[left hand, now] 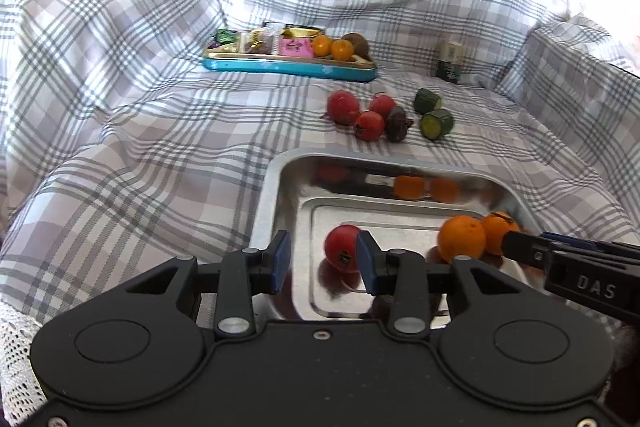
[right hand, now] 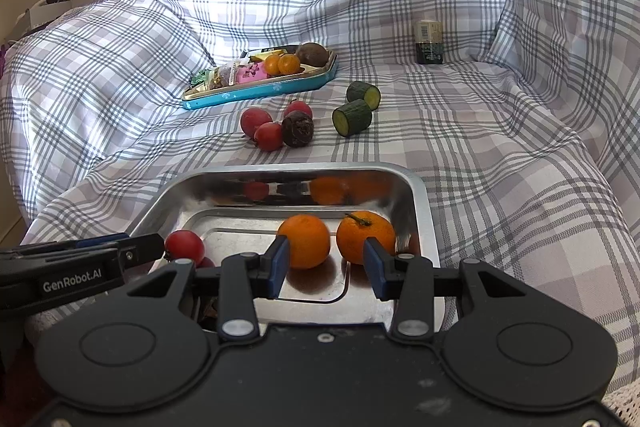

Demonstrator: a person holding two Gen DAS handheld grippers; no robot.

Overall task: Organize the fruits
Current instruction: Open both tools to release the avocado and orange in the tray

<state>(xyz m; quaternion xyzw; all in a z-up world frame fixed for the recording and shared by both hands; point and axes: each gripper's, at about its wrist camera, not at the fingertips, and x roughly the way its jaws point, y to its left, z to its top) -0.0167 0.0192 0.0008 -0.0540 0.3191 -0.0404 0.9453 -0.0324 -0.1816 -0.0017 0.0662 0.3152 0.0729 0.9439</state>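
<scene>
A shiny metal tray (left hand: 269,203) lies on the plaid cloth close in front of me. Inside it are one red fruit (left hand: 340,245) and two oranges (left hand: 462,239). My left gripper (left hand: 324,261) hovers over the tray's left part, jaws apart. The red fruit sits just beyond its right pad (left hand: 366,263), and the left pad stands clear of it. In the right wrist view my right gripper (right hand: 326,263) is open with nothing between its pads, and the two oranges (right hand: 306,241) (right hand: 366,235) rest just past them. The left gripper's tip (right hand: 158,247) is beside the red fruit (right hand: 185,247).
Beyond the metal tray, three red fruits (left hand: 343,107), a dark fruit (left hand: 398,123) and two cucumber pieces (left hand: 436,123) lie on the cloth. A blue tray (left hand: 280,67) farther back holds snacks, two oranges and a kiwi. A small carton (left hand: 450,61) stands at the back right.
</scene>
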